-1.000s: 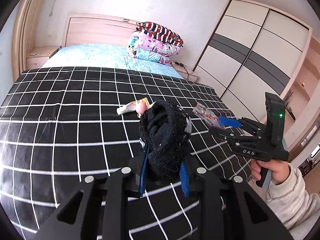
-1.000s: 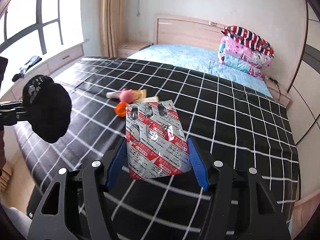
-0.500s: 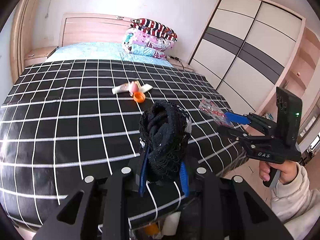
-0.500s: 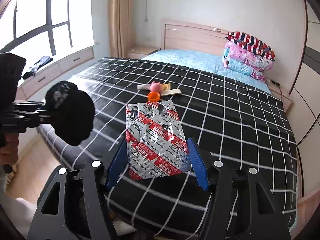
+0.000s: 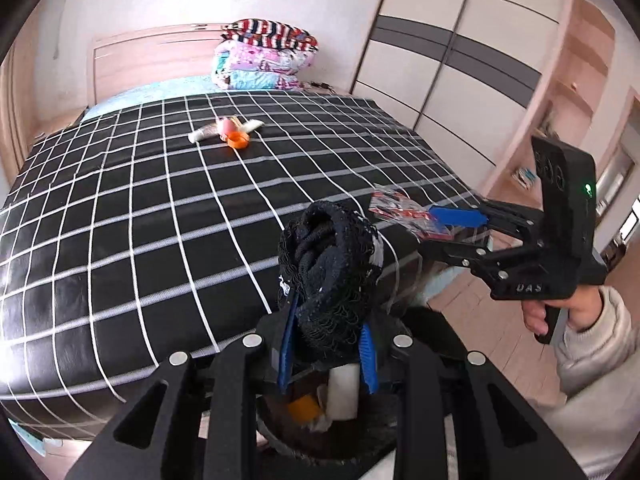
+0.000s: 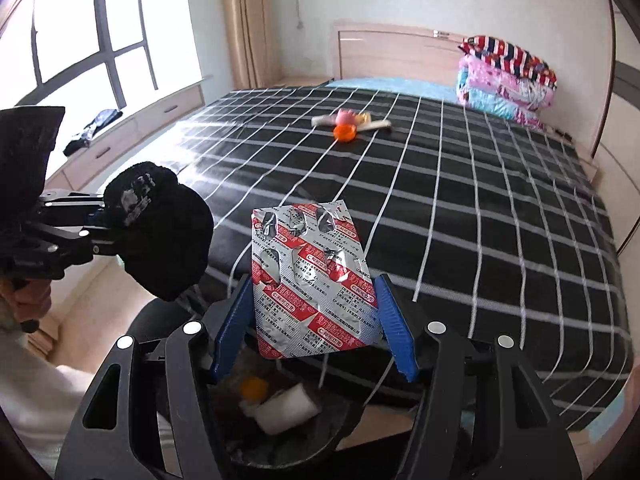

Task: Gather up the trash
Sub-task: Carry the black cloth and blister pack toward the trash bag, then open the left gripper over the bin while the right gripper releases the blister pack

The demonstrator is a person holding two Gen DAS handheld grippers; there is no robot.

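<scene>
Clamping a balled-up black sock, the left gripper has its blue fingers pressed against both sides of the bundle, which sticks up above them. Below it sits a dark trash bin on the floor at the foot of the bed, already holding a white roll and something orange. The right gripper is closed on a red-and-silver pill blister pack, pinched by its edges between the blue fingers and standing upright over the same bin. A hand in a pale sleeve grips the right tool's handle. Farther up the black checked bedspread lie a small tube, a pink toy and an orange cap, close together. Folded blankets are stacked by the headboard
</scene>
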